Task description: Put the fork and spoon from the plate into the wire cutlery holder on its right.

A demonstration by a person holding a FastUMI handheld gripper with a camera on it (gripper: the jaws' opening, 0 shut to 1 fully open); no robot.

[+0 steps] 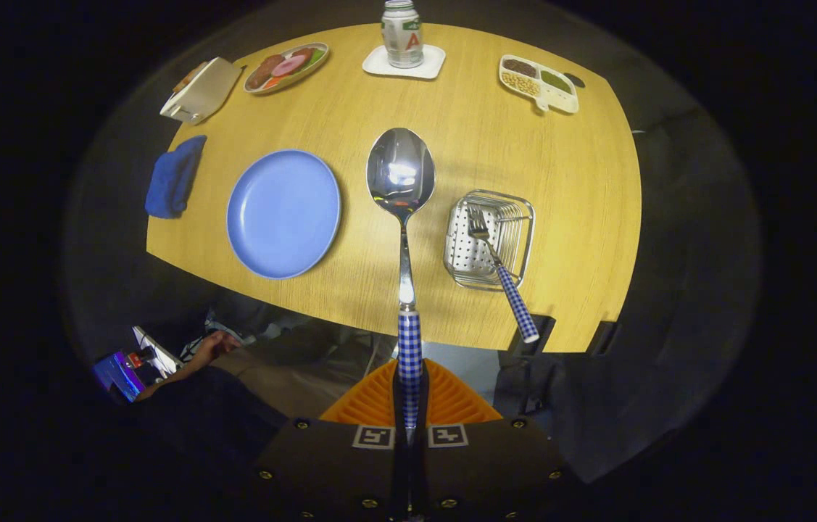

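My gripper (409,388) is shut on the checked blue-and-white handle of a spoon (401,181), which sticks straight out ahead of the fingers, its shiny bowl hanging high above the wooden table. Left of the spoon lies the blue plate (283,213), bare. To the right of the spoon stands the wire cutlery holder (488,240). The fork (501,279) rests in it, tines inside, its checked handle leaning out over the near rim and past the table edge.
A blue cloth (174,177) lies left of the plate. At the far side are a white box (199,90), a plate of food (285,67), a bottle (401,34) on a coaster and a divided snack tray (538,83). A person's hand (209,348) rests below the table's near edge.
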